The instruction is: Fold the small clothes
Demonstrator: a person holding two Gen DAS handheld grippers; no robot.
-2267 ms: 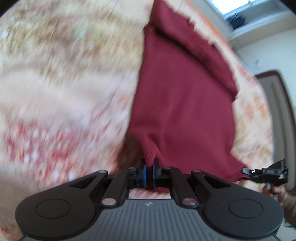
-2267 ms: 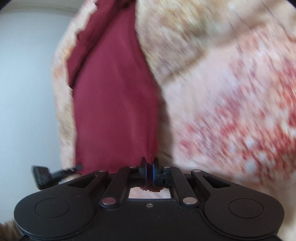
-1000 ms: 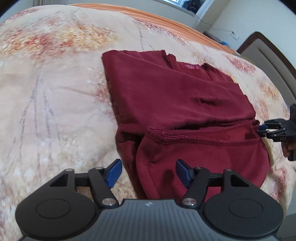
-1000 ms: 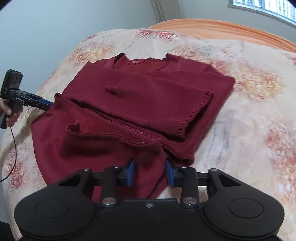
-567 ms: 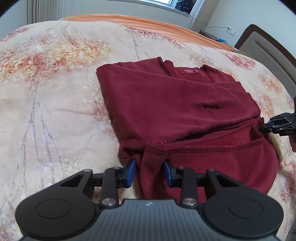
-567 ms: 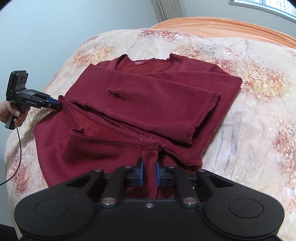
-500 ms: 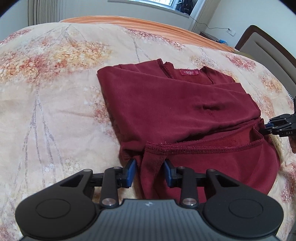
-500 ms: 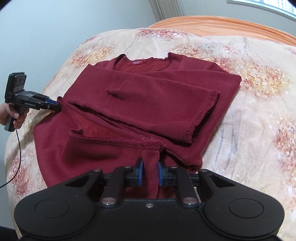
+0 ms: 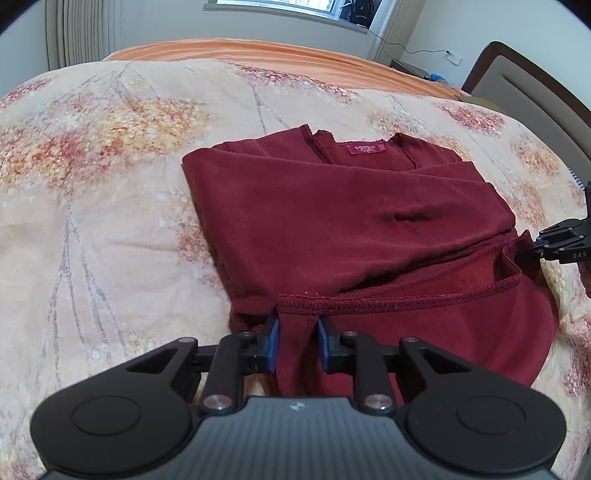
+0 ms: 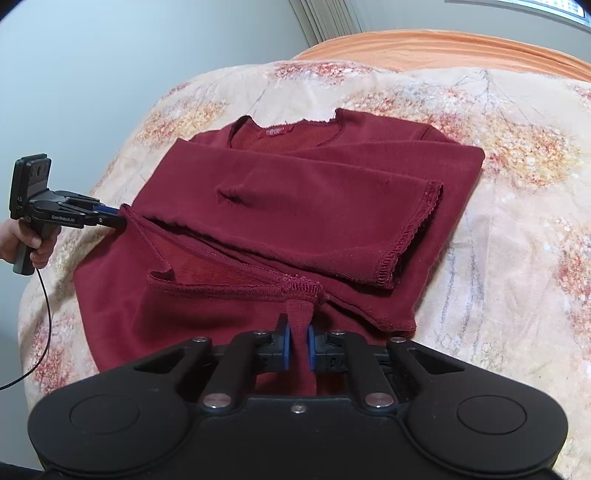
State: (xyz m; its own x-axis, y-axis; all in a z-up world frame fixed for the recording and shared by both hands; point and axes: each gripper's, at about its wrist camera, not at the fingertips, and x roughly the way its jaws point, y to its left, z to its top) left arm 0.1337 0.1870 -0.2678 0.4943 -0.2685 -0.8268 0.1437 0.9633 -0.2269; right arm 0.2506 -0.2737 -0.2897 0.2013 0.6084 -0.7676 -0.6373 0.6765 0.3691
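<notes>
Bedding on one bed (image 9: 92, 229) is lying under one folded maroon sweater (image 9: 332, 221), which is resting near the bed's middle. Two grippers are meeting the sweater's near hem: the left gripper (image 9: 295, 345) is straddling a hem fold with jaws slightly apart, while the right gripper (image 10: 299, 347) is pinching fabric between nearly closed jaws. Lower hem layers are lying hidden behind both gripper bodies.

Floral bedspread (image 9: 110, 192), orange sheet (image 9: 258, 55) along its far edge, radiator (image 9: 81, 33) beyond, window (image 9: 273, 5) above, padded headboard (image 9: 535, 92) beside bedspread.
</notes>
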